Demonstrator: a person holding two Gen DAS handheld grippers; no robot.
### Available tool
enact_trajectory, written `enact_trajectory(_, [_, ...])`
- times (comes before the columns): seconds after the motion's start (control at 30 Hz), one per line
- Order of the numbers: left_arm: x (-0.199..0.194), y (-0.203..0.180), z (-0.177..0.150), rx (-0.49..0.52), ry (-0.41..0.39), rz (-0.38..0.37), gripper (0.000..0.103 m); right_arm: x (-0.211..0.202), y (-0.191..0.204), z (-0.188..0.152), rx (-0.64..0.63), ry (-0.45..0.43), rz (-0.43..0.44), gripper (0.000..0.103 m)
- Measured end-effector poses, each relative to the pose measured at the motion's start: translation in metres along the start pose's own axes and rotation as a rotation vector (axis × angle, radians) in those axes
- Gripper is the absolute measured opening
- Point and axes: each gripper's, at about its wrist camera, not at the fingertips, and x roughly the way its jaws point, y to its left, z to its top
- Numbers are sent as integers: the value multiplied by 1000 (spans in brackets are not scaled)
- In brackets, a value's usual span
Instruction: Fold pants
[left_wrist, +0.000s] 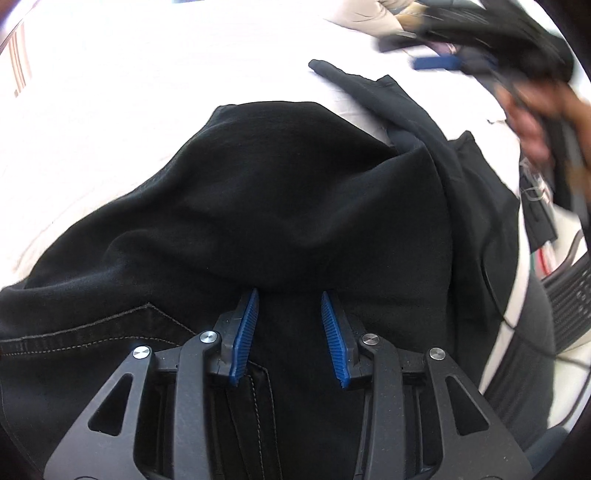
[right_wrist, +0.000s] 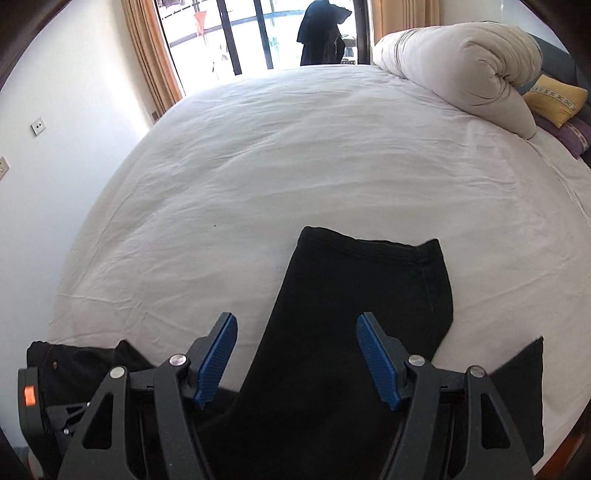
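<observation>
A: Item one, your left hand-held gripper (left_wrist: 290, 295)?

B: Its blue pads (left_wrist: 243, 332) stand apart over the black pants (left_wrist: 295, 206). The tips sit against a raised fold of the cloth, but you cannot tell whether they pinch it. No earlier view is on file.

A: Item two, your right hand-held gripper (right_wrist: 295, 321)?

B: Spread wide and empty. It hangs above a pant leg (right_wrist: 354, 295), touching nothing. In the left wrist view it shows as a blur at the upper right, with the hand (left_wrist: 532, 125) that holds it.

A: Item three, the pants?

B: They lie on the bed (right_wrist: 295, 147), on its white sheet. One leg runs away from you, its hem towards the window (right_wrist: 258, 33). The waist end, with pale stitching along a seam (left_wrist: 110, 332), is under your left gripper.

A: Other stock?

B: A rolled cream duvet (right_wrist: 461, 66), a yellow cushion (right_wrist: 554, 99), tan curtains (right_wrist: 155, 55), a dark garment hanging by the window (right_wrist: 321, 33).

A: Labels, brands, writing?

B: None legible. Only an orange tag (right_wrist: 28, 395) on the left gripper's body, unreadable.
</observation>
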Motion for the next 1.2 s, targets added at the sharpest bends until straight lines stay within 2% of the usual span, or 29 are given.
enact_trajectory(0.2, [7,21,-7,-50,5,-64,34,66,-2,28,10,116,-85,70])
enact_trajectory(0.33, [7,23,-8,-45,5,-60,34,99,-6,31,18,190,-126,70])
enact_trajectory(0.47, [-2,26,-16,-36,0,-51,34,107,-14,34,27,185,-135,69])
enact_trajectory(0.57, [-4,25,-18,-35,-3,-51,34,104,-17,38,26,190,-131,53])
enact_trajectory(0.63, [-8,25,-19,-34,-4,-46,34,104,-17,40,18,197,-130,22])
enact_trajectory(0.7, [-8,22,-19,-32,-5,-39,35,101,-19,40,28,193,-126,9])
enact_trajectory(0.77, [-10,21,-21,-30,-5,-33,35,92,-24,41,52,166,-117,7])
enact_trajectory(0.87, [-9,18,-21,-33,-6,-29,35,59,-43,39,120,73,-95,7])
enact_trajectory(1.0, [-9,13,-22,-32,-7,-14,35,-2,-92,25,271,-66,-69,6])
enact_trajectory(1.1, [-9,8,-22,-33,-7,-1,35,-48,-139,-2,396,-169,-76,6])
enact_trajectory(1.2, [-9,2,-22,-37,-6,15,35,-93,-185,-46,524,-261,-115,6])
